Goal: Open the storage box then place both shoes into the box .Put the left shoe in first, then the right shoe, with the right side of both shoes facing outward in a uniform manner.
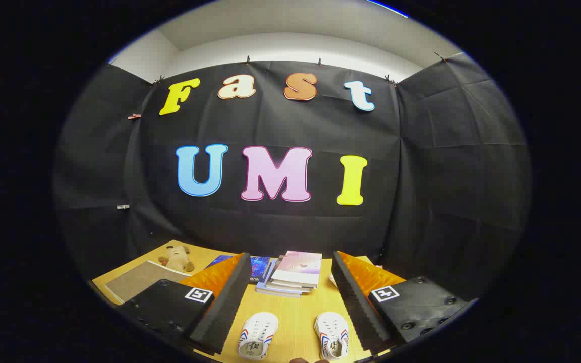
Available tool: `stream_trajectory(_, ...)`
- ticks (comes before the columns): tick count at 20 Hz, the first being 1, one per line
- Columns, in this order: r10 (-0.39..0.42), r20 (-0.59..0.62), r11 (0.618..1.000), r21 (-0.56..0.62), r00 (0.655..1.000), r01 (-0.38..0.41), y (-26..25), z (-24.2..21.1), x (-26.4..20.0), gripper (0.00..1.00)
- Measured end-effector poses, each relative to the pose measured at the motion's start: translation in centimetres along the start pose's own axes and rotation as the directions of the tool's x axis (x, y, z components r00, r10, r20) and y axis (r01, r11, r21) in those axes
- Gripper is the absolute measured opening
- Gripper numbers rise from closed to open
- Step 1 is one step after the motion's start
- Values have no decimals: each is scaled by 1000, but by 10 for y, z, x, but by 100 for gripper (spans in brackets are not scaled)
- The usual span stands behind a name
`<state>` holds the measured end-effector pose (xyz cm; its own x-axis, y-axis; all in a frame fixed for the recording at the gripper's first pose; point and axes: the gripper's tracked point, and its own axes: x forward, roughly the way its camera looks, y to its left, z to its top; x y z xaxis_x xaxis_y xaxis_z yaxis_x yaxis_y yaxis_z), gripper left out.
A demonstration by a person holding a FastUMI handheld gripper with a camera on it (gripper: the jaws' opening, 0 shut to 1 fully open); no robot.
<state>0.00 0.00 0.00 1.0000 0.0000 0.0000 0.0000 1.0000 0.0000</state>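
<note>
The hand-held gripper [290,297] hangs spread and empty above the table [295,312]; two small white canvas shoes [257,335] lie between its fingers, toes pointing ahead.

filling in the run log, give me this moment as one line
gripper: open, holding nothing | shoes: left shoe and right shoe on table between fingers | books beyond | storage box: unseen

Bare table [295,317] between both shoes [256,335]; books [293,275] block beyond.
</note>
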Motion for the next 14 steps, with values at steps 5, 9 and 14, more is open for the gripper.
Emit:
stream_trajectory(5,-10,-18,1000,-12,1000,10,-5,-6,7,98)
stream_trajectory(9,12,-40,1000,-7,999,-12,-3,-12,12,98)
stream_trajectory(14,32,-38,999,-11,999,-32,-1,-12,15,98)
